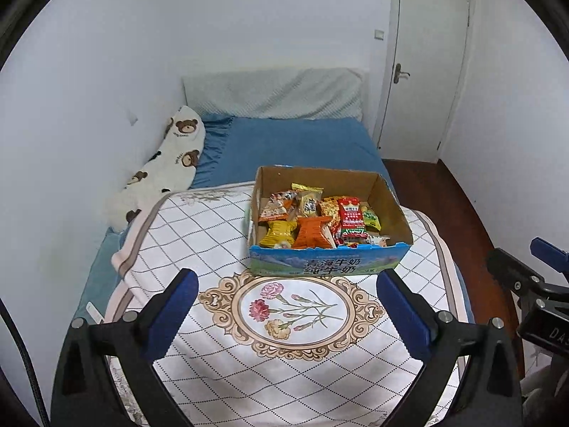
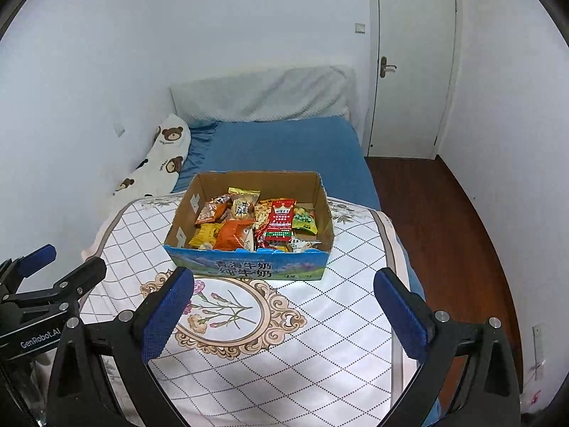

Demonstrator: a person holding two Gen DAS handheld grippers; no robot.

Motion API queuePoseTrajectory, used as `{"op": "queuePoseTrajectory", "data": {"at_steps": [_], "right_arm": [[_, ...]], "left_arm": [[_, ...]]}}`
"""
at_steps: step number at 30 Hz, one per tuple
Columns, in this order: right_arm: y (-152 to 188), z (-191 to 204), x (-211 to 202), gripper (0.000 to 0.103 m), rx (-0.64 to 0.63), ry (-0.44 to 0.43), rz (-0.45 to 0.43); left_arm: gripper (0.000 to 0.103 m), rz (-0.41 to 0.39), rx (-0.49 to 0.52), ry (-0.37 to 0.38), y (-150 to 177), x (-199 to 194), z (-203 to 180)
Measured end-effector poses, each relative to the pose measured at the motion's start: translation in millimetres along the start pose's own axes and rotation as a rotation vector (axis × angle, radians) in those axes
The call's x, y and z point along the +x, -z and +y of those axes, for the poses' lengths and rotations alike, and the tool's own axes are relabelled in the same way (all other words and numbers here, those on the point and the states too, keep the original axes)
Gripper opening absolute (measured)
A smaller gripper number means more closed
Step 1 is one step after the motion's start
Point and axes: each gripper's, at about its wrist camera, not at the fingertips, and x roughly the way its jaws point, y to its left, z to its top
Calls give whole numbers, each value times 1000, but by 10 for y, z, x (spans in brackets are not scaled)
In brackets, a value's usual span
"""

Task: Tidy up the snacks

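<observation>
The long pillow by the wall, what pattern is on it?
The pillow is cream with brown teddy-bear faces, clearest in the left wrist view.

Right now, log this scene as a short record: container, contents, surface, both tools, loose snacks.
container: cardboard milk carton box, top open, blue printed front
contents: mixed snack packets, among them a red packet, an orange packet, a yellow packet
surface: white checked cloth with a carnation medallion, laid over a blue bed
left tool: open, holding nothing, short of the box
right tool: open, holding nothing, short of the box
loose snacks outside box: none visible
</observation>
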Motion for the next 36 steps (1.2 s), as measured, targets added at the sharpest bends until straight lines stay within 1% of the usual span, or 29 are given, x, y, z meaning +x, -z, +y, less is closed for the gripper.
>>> {"op": "queuePoseTrajectory", "data": {"at_steps": [8, 13, 17, 22, 32, 36], "right_arm": [[101, 72, -332, 103, -24, -1, -34], [127, 97, -380, 103, -34, 3, -40], [112, 52, -363, 103, -26, 12, -47], [71, 17, -215, 103, -21, 36, -50], [-79, -46, 334, 103, -4, 73, -29], [-141, -50, 567, 103, -5, 82, -1]], "left_arm": [[103, -19, -5, -11, 65, -202, 3], [103, -24, -2, -7, 90, -243, -20], [103, -22, -2, -4, 86, -201, -48], [103, -13, -6, -17, 60, -46, -60], [103, 30, -22, -68, -70, 509, -31], [103, 33, -28, -87, -123, 684, -28]]}}
